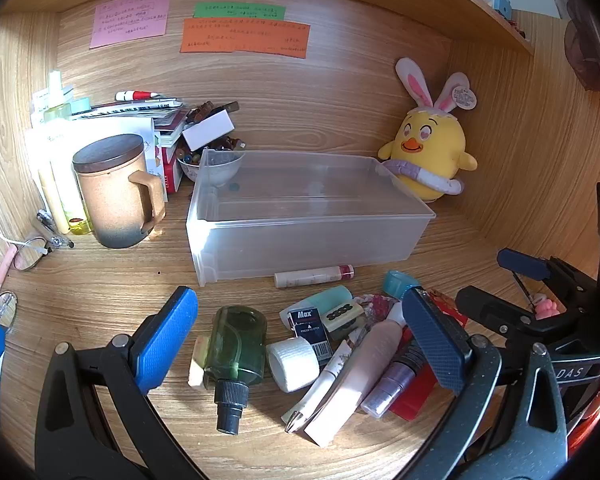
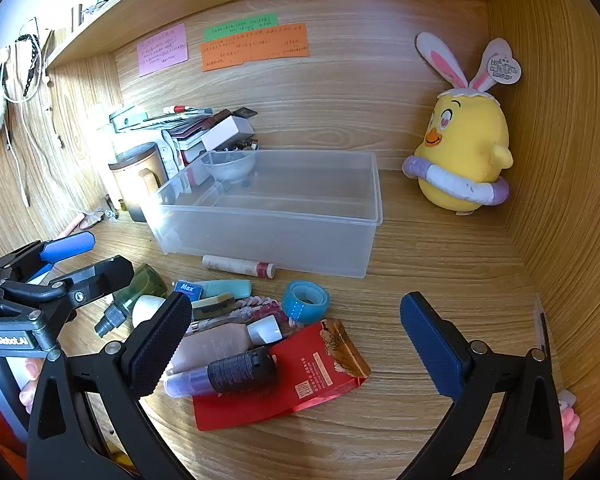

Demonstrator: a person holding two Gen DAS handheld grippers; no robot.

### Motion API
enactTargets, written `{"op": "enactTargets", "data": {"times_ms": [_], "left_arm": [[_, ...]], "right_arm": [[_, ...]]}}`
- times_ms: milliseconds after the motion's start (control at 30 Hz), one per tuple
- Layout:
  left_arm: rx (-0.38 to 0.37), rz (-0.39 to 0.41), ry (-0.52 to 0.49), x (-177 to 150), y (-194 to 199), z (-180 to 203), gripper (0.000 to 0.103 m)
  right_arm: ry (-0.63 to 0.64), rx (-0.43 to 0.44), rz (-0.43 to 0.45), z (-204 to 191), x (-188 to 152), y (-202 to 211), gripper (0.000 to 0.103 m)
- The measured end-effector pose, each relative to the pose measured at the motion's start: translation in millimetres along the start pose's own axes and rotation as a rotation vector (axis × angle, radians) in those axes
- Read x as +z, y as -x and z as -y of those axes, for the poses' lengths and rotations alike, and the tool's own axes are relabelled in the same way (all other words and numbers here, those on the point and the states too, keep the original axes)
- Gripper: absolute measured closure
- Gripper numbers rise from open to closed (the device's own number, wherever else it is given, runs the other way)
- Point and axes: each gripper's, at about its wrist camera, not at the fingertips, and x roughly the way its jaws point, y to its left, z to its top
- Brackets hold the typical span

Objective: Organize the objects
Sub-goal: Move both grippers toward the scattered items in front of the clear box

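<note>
A clear plastic bin stands empty on the wooden desk. In front of it lies a pile of small items: a green spray bottle, a white tape roll, a pink tube, a purple spray vial, a red packet, a blue tape roll, a Max staple box and a lip balm stick. My left gripper is open above the pile. My right gripper is open above the red packet.
A brown lidded mug and stacked books stand at the left. A yellow plush chick sits at the back right. Sticky notes hang on the back wall. Glasses lie at the left edge.
</note>
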Motion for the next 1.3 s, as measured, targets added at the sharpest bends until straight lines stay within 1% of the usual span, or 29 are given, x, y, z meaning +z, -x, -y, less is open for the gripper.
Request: {"op": "enactTargets", "data": {"times_ms": [200, 967, 1300], "left_arm": [[-0.008, -0.005, 0.006, -0.2, -0.8, -0.9, 0.000], [0.000, 0.005, 0.002, -2.0, 1.5, -1.0, 0.000], [-0.011, 0.001, -0.001, -4.0, 1.6, -4.8, 0.000]], "right_arm": [[-0.002, 0.007, -0.004, -1.2, -1.3, -0.8, 0.000], [-0.002, 0.017, -0.012, -3.2, -1.2, -1.6, 0.000], [-0.007, 0.020, -0.021, -3.2, -3.8, -2.0, 0.000]]}}
